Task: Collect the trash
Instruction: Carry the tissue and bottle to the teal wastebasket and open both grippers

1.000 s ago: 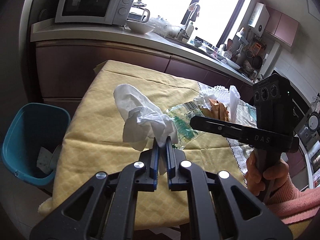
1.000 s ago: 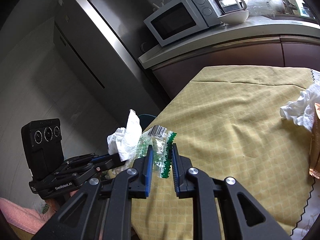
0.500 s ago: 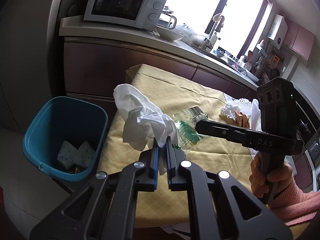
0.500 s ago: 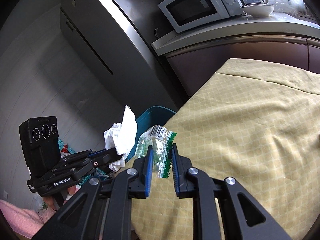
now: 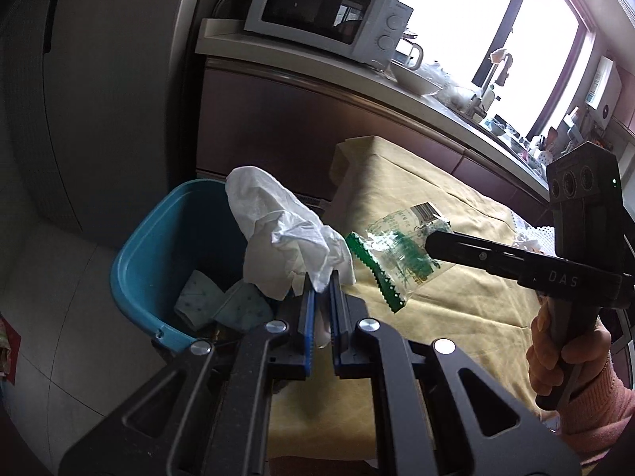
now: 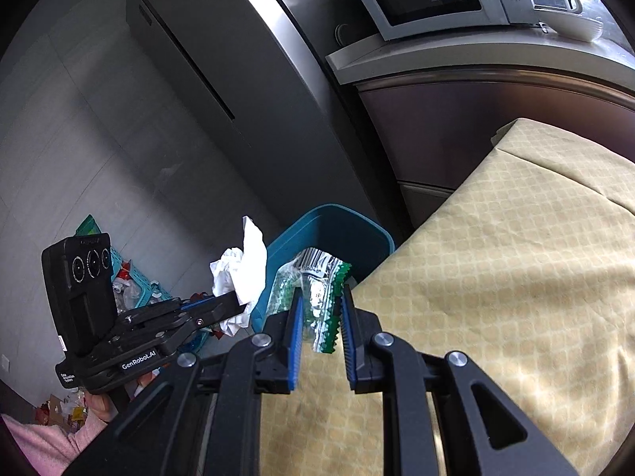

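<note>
My left gripper [image 5: 320, 283] is shut on a crumpled white tissue [image 5: 285, 238] and holds it over the near edge of the blue trash bin [image 5: 147, 246]. It also shows in the right wrist view [image 6: 232, 301] with the tissue [image 6: 242, 273]. My right gripper [image 6: 321, 297] is shut on a clear plastic wrapper with green print [image 6: 317, 297], held at the table's left edge beside the bin [image 6: 349, 230]. The wrapper [image 5: 397, 254] hangs from the right gripper [image 5: 430, 244] in the left wrist view.
The table has a yellow cloth [image 5: 428, 206]. The bin holds several patterned paper scraps [image 5: 222, 305]. A counter with a microwave [image 5: 325, 12] runs behind, and a steel fridge [image 6: 222, 91] stands left. More crumpled tissue [image 5: 526, 244] lies far right on the table.
Both grippers have swung left off the table toward the blue bin, each carrying its item. The bin now sits much closer, under the tissue.
</note>
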Demonstrator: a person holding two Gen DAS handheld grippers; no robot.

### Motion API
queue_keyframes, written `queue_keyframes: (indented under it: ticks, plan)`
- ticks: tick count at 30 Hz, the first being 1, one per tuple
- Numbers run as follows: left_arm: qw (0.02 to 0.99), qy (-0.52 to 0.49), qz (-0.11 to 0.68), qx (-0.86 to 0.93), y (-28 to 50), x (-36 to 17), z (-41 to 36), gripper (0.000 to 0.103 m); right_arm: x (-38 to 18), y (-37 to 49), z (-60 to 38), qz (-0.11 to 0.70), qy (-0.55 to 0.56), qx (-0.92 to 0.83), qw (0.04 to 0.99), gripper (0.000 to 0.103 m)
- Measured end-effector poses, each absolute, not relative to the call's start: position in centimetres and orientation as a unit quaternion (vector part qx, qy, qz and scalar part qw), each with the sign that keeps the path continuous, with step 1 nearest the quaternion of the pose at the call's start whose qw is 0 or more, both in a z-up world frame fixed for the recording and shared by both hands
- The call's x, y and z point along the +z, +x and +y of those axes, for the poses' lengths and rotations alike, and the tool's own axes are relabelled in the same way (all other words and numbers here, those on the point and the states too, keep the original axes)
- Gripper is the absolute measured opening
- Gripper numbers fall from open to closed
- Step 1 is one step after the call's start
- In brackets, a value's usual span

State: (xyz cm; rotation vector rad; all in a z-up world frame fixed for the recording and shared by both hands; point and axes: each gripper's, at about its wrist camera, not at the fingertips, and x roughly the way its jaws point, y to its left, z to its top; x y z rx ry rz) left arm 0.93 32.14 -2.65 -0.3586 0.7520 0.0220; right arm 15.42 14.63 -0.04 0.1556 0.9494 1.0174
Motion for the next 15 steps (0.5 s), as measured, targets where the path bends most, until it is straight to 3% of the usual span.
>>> queue_keyframes:
  ticks: [15]
  plan:
    - [0.889,-0.213,0.403,0.05,3.8,-7.9,37.3,0.008,-2.2,17.6,22.6,0.479,0.004,0.45,0.754,0.018]
